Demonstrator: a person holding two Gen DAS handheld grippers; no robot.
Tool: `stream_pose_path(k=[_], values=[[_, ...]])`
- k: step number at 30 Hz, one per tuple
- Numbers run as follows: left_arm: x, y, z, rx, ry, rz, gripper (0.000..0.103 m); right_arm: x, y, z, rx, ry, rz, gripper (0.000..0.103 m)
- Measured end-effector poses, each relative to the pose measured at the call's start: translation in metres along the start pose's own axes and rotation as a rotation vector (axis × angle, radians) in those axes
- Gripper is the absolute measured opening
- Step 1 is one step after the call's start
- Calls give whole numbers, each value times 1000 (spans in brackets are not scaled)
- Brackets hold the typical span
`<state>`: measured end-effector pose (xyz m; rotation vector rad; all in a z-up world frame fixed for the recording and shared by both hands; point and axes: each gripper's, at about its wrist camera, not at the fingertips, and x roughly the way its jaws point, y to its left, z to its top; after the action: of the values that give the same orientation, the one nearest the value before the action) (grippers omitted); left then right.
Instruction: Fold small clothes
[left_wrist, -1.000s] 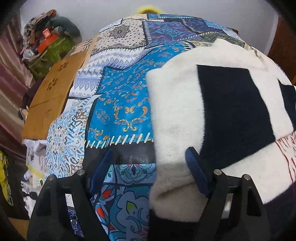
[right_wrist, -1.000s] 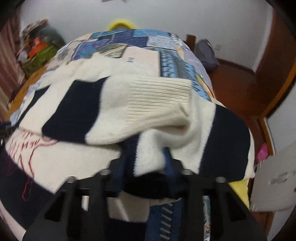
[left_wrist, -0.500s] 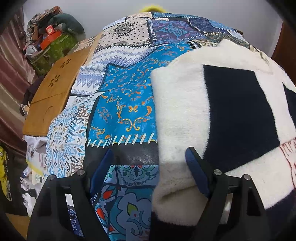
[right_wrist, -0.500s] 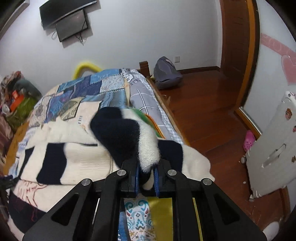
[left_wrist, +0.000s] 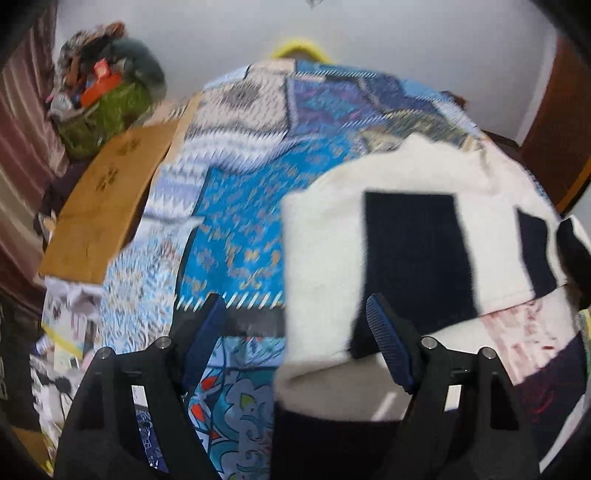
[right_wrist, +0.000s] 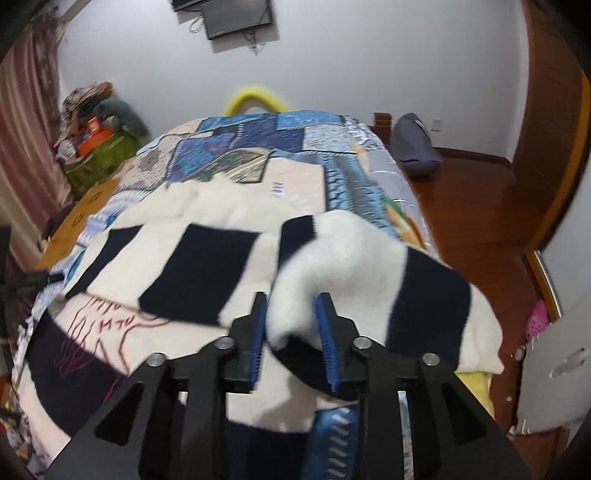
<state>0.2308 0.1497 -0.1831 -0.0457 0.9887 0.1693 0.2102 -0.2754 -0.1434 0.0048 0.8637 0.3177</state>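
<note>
A fuzzy cream sweater with navy blocks (left_wrist: 406, 236) lies spread on the patchwork bed. It also shows in the right wrist view (right_wrist: 199, 273), with red stitched lettering on its near part. My left gripper (left_wrist: 295, 317) is open above the sweater's left edge, with its right finger over the cloth. My right gripper (right_wrist: 291, 314) has its jaws parted around a raised fold of the sweater's right sleeve (right_wrist: 332, 254), which sits between the blue pads.
The blue patchwork quilt (left_wrist: 240, 221) covers the bed. A wooden board (left_wrist: 107, 206) lies along the bed's left side, with a cluttered green basket (left_wrist: 103, 107) beyond. Wooden floor and a grey bag (right_wrist: 417, 151) are to the right.
My right gripper, shut on the sleeve half a second ago, has lowered toward the sweater and its jaws have parted. The left view has shifted back slightly and is blurred.
</note>
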Motion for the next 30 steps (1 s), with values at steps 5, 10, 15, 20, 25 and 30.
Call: stream_pose_path(k=[5, 10, 15, 20, 25, 30], values=[[-26, -33, 19, 42, -60, -66, 78, -23, -5, -1, 12, -33, 36, 47], [-31, -80, 31, 126, -97, -86, 80, -46, -33, 2, 52, -82, -34, 49], [-7, -115, 30, 191, -47, -82, 80, -46, -77, -4, 124, -68, -156, 67], [23, -127, 24, 192, 24, -76, 80, -14, -118, -18, 204, 14, -230, 67], [47, -123, 20, 163, 86, -78, 81, 30, -141, -31, 320, 114, -167, 67], [50, -122, 19, 157, 81, -76, 88, 56, -128, -39, 276, 163, -110, 65]])
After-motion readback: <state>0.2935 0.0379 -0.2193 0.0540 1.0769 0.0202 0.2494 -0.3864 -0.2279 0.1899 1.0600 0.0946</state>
